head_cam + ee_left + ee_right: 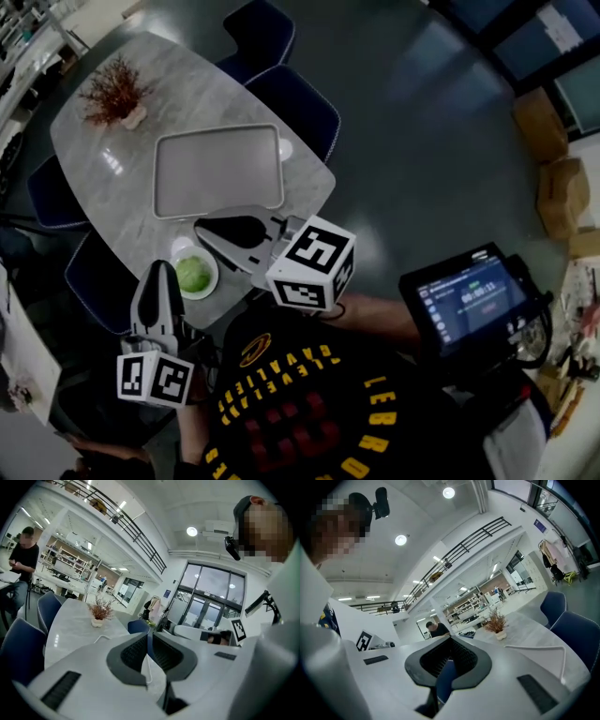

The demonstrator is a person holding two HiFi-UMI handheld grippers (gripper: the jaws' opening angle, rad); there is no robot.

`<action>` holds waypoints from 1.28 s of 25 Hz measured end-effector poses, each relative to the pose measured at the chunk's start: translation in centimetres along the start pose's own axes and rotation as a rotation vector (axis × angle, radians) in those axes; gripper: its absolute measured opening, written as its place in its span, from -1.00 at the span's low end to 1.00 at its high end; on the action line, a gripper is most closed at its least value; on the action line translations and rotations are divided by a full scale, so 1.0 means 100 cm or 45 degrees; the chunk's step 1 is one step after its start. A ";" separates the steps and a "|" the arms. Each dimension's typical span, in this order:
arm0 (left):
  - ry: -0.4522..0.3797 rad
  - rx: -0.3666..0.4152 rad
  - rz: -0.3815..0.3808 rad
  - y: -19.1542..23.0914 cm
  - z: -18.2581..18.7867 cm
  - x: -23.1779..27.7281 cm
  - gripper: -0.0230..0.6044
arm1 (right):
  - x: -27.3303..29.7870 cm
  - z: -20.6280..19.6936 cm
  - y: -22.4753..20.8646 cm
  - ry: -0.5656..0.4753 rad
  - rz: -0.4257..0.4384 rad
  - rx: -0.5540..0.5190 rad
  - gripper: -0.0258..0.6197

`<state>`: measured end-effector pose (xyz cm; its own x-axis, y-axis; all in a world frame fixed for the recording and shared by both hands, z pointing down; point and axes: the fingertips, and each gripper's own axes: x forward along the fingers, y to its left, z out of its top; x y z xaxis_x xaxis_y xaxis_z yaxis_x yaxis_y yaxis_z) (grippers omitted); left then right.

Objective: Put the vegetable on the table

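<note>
The vegetable (192,273), a pale green lump, lies in a small white bowl (214,281) at the table's (103,159) near edge. It looks light and soft, likely to bruise, so a gentle squeeze across its middle from above should suit. The left gripper (162,267) is just left of the bowl, and the right gripper (202,228) is just beyond it. Each has its jaws closed together on nothing. An empty tray (216,173) lies farther off.
</note>
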<state>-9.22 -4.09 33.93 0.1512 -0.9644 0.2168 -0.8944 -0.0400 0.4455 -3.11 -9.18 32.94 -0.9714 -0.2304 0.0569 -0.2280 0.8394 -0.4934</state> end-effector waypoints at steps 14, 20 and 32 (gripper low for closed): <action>-0.025 0.068 -0.050 -0.017 0.001 0.007 -0.81 | -0.001 0.001 0.009 0.000 0.020 -0.085 -0.91; -0.022 0.071 -0.045 -0.018 -0.001 0.005 -0.81 | -0.002 -0.001 0.009 0.008 0.015 -0.087 -0.90; -0.016 0.067 -0.047 -0.019 -0.003 0.006 -0.81 | -0.002 -0.006 0.009 0.027 0.012 -0.081 -0.91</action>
<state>-7.36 -4.55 33.47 0.1793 -0.9652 0.1903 -0.9092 -0.0887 0.4068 -3.19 -8.09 32.99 -0.9746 -0.2126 0.0710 -0.2220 0.8712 -0.4378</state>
